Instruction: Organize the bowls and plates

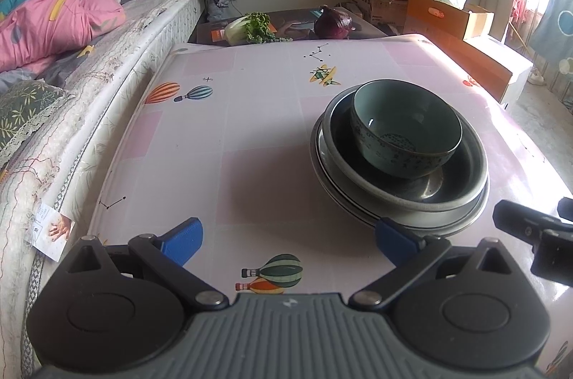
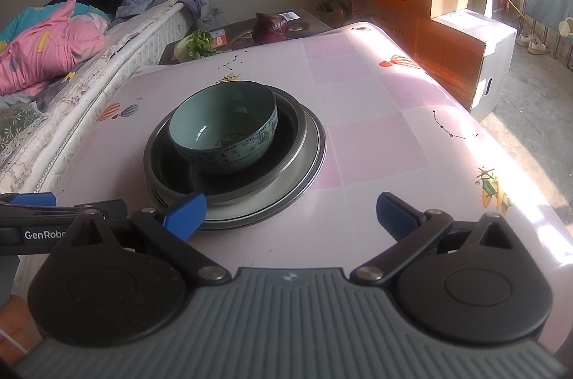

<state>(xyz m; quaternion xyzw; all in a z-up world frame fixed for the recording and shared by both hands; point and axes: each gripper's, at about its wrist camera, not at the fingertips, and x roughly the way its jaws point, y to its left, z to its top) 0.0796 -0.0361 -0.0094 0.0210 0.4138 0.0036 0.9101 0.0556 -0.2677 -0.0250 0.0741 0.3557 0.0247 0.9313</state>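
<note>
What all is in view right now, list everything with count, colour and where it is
bowl: one, pale green-blue with dark pattern, nested on top of the stack
dark dish: one, grey-black, under the bowl
plates: at least two, grey, bottom of the stack, mid-table
table: one, pink and white cloth with balloon prints
leafy greens: one bunch, green and white, dark surface beyond the table
red cabbage: one, purple, beside the greens
bed: one, pink quilt, left of the table
cardboard boxes: several, brown, right of the table
left gripper: blue pads, open, near the stack's edge
right gripper: blue pads, open, near the stack's edge
</note>
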